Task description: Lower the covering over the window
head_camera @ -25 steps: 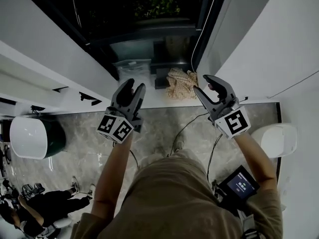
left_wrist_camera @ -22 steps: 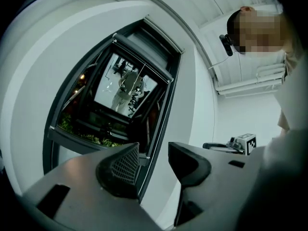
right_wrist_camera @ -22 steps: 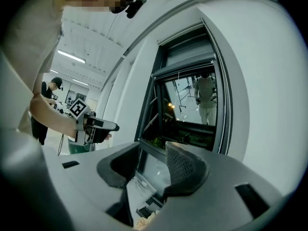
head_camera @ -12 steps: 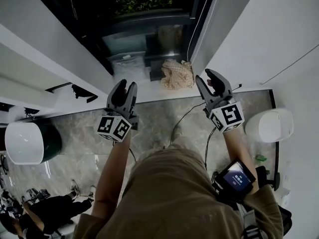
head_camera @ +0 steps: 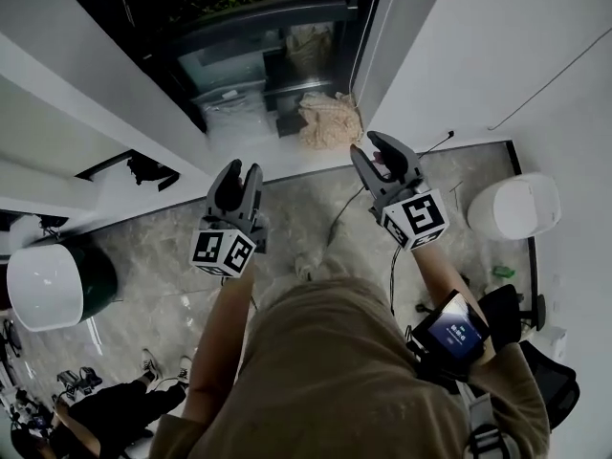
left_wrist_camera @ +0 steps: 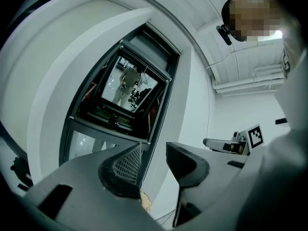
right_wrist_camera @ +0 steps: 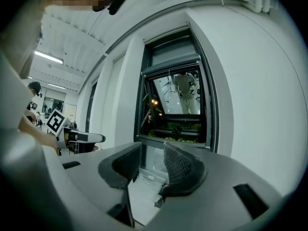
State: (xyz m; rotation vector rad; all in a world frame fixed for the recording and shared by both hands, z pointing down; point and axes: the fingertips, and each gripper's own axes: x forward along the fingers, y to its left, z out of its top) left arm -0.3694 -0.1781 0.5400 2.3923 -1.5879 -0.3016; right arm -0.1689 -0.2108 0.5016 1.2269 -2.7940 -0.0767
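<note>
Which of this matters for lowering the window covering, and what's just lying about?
Job:
window
grey covering at its top

Lying about:
crumpled beige cloth on the sill
clear plastic container
white rounded object on the floor

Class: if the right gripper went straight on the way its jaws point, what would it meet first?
Probably the window, at its lower pane. Nothing nearer shows in that line, though depth is unclear. The right gripper is empty, its jaws apart, having just closed a little.
</note>
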